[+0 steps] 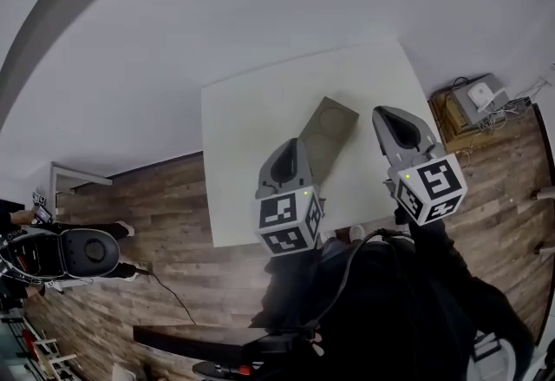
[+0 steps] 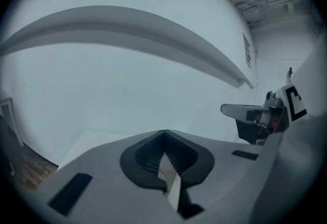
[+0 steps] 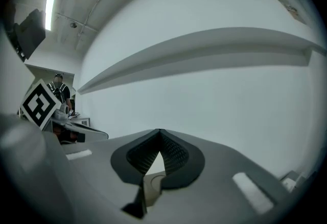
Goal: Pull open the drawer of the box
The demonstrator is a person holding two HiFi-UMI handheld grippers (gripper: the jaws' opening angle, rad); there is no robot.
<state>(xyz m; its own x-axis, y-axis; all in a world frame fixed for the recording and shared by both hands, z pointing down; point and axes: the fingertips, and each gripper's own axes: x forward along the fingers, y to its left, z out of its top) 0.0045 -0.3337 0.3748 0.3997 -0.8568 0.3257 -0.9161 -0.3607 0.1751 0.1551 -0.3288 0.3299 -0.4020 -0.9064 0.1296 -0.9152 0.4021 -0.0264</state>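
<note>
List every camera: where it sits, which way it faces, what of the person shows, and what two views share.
Head view: on the person's head, steeply down at the table and box; left gripper, right gripper and a dark sleeve show.
Left gripper view: on the left gripper, along its shut jaws toward a white wall.
Right gripper view: on the right gripper, likewise.
Shared: each gripper view catches the other gripper.
</note>
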